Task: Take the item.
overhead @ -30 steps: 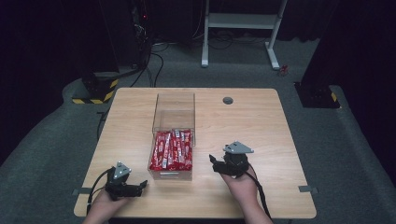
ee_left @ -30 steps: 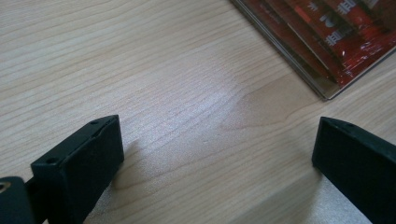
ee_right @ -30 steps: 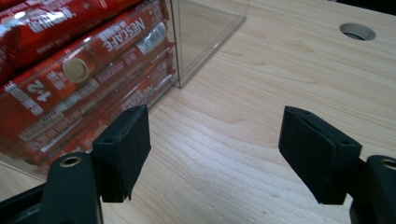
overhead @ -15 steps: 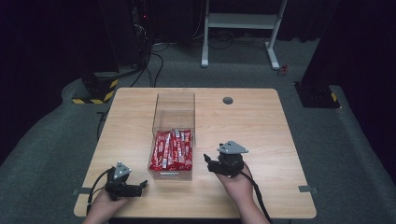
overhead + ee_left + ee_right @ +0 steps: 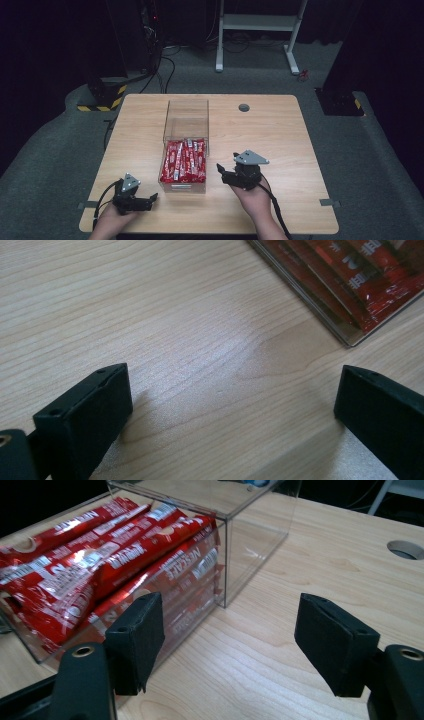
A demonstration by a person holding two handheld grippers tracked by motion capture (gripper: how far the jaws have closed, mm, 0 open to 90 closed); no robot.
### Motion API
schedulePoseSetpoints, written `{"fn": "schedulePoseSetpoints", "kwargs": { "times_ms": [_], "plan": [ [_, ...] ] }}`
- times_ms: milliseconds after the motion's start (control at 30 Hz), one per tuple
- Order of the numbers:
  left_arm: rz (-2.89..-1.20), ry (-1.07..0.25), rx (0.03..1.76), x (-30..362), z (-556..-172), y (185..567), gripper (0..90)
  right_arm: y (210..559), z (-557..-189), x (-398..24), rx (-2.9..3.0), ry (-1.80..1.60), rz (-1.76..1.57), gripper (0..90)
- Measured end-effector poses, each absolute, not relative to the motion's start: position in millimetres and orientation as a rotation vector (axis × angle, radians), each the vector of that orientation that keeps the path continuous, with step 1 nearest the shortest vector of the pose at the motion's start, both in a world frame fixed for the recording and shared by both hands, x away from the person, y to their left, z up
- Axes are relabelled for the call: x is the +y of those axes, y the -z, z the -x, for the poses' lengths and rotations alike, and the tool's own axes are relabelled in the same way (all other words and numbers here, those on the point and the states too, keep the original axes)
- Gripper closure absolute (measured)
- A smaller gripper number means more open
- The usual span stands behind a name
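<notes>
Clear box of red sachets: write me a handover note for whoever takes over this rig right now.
Left tool: open, holding nothing, low over the table near its front left.
Right tool: open, holding nothing, just right of the clear box, pointing at its side wall.
Red sachets: all piled in the box's near half; far half bare.
Done: nothing gripped.
Left: probably close in on the box or sachets.

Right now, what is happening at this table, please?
A person sits at a wooden table with a gripper in each hand. A clear plastic box in the middle holds red sachets in its near half. The right gripper is close beside the box, jaws open and empty. The left gripper is low near the table's front edge, also open and empty.
</notes>
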State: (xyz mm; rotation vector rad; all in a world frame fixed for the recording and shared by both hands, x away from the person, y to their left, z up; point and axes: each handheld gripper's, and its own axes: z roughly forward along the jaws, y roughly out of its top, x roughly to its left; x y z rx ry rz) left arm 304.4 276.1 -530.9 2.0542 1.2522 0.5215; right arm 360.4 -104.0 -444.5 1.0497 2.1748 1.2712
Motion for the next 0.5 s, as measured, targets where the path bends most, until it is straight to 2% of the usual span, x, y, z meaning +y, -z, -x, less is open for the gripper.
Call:
{"fn": "schedulePoseSetpoints", "kwargs": {
  "times_ms": [500],
  "plan": [
    [-2.056, -0.525, 1.25, 276.5, -304.0, 530.9, 2.5, 435.9, -353.7, -94.3, 2.189, -1.343, -1.02, 28.9]
  ]
}}
